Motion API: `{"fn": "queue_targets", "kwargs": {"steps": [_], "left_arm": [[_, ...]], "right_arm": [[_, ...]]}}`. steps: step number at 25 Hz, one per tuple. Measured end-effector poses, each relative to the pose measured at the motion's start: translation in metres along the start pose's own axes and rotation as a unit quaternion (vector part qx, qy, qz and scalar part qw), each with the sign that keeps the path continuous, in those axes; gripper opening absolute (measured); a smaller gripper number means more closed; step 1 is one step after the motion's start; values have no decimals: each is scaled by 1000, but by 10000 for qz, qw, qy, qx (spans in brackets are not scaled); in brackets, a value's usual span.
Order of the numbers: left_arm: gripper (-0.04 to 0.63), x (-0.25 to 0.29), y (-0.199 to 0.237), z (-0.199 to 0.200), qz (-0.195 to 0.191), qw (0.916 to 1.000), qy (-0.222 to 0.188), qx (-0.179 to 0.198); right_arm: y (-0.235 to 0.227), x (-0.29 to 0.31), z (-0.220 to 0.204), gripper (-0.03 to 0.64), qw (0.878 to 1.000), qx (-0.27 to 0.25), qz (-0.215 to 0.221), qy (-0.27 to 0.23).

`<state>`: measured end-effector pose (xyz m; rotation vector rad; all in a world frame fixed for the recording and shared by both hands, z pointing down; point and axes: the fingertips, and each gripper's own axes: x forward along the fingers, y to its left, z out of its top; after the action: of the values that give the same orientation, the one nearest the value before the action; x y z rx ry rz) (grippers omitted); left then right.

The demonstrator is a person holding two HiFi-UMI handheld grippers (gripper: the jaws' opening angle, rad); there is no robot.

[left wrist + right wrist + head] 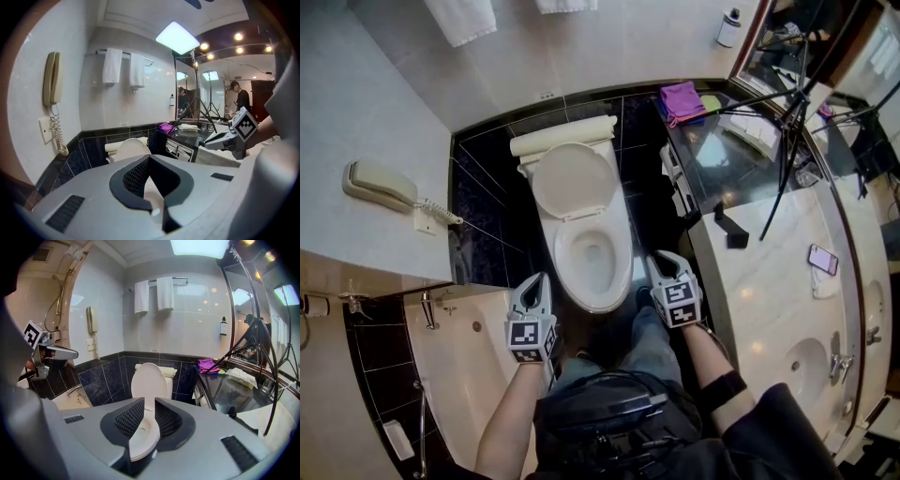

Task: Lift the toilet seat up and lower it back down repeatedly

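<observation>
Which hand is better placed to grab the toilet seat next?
Probably right: the right hand-held gripper has open jaws framing the white oval toilet seat, while the left hand-held gripper has its jaws shut.

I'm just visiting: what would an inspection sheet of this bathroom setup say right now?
Surface: marble counter, glossy.
Job's things: toilet, lid raised against the tank, bowl open.
Clutter: purple cloth; smartphone on the counter.
Grippers: left gripper shut, empty; right gripper open, empty; both near the bowl's front.
Cables: coiled cord under the wall telephone.
Surroundings: bathtub, towels, tripod.
</observation>
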<state>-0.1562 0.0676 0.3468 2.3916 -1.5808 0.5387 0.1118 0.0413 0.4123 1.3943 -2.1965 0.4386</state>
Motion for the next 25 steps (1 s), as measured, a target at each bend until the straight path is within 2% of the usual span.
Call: {"fn": "queue_targets", "kwargs": {"steps": [4, 9, 13, 20, 25], "left_arm": [[-5, 29, -8, -23, -47, 9999, 61, 84], [-5, 69, -18, -65, -51, 9993, 215, 303], [-5, 100, -27, -105, -168, 9987, 326, 348], [-5, 139, -29, -197, -115, 9978, 467, 456], [-5, 155, -29, -259, -57, 9968, 638, 482]], "right_arm": [[-1, 33, -34, 153, 9993, 268, 143, 214], [3, 79, -88, 192, 9969, 464, 315, 560], [2, 121, -144, 208, 9920, 835, 418, 854], [-1, 194, -253, 225, 9785, 1582, 458, 1240], [11, 232, -336, 225, 9613, 2201, 575, 1554]]}}
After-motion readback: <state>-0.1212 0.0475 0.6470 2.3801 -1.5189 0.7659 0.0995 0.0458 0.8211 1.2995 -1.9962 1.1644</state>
